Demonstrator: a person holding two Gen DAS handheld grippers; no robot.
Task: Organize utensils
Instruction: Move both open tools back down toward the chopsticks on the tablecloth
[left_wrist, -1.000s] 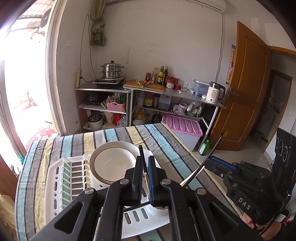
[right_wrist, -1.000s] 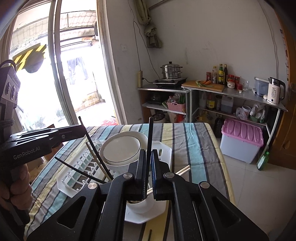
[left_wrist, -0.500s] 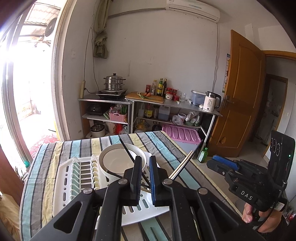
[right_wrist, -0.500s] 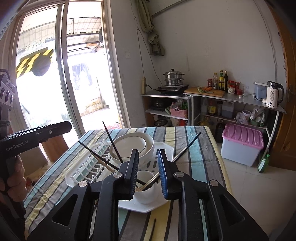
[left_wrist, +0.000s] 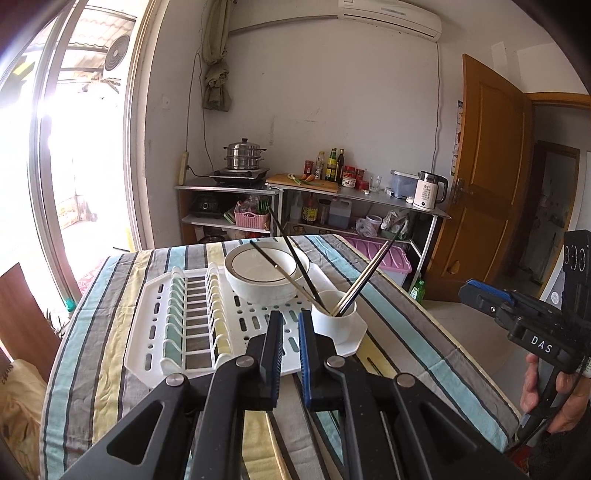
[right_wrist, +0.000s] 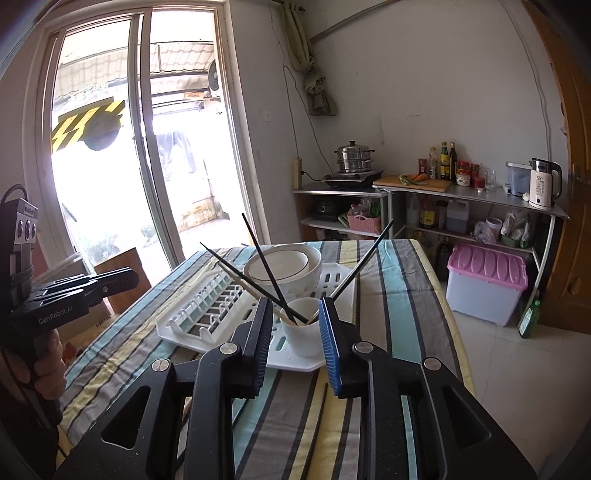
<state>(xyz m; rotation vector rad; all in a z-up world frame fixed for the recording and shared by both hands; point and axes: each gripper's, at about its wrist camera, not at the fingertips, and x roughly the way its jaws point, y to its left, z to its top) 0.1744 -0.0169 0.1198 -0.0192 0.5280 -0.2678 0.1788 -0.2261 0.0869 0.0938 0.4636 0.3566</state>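
White plastic dish rack (left_wrist: 192, 325) sits on striped tablecloth (left_wrist: 92, 354), w/ a white bowl (left_wrist: 266, 273) on its far side and a white cup (left_wrist: 334, 319) at the near-right corner. Chopsticks (left_wrist: 295, 264) stand in the cup, fanned out: dark ones lean left over the bowl, another pair (left_wrist: 369, 273) leans right. One more dark stick lies flat on the cloth near the rack (right_wrist: 323, 400).

Left gripper (left_wrist: 291, 332) is just short of the rack's near edge, jaws nearly together w/ only a thin slit, nothing between them. Right gripper (right_wrist: 293, 332) is lined up w/ the cup, jaws opening; the cup shows thru the gap but lies farther off, pads not touching it or the sticks.

Each gripper shows in the other's view, held in a hand (left_wrist: 546, 391), clear of the rack.

Bkgd: metal shelves w/ steamer pot (left_wrist: 245, 155), bottles, kettle (left_wrist: 428, 190); pink-lid bin (right_wrist: 484, 284) on floor.
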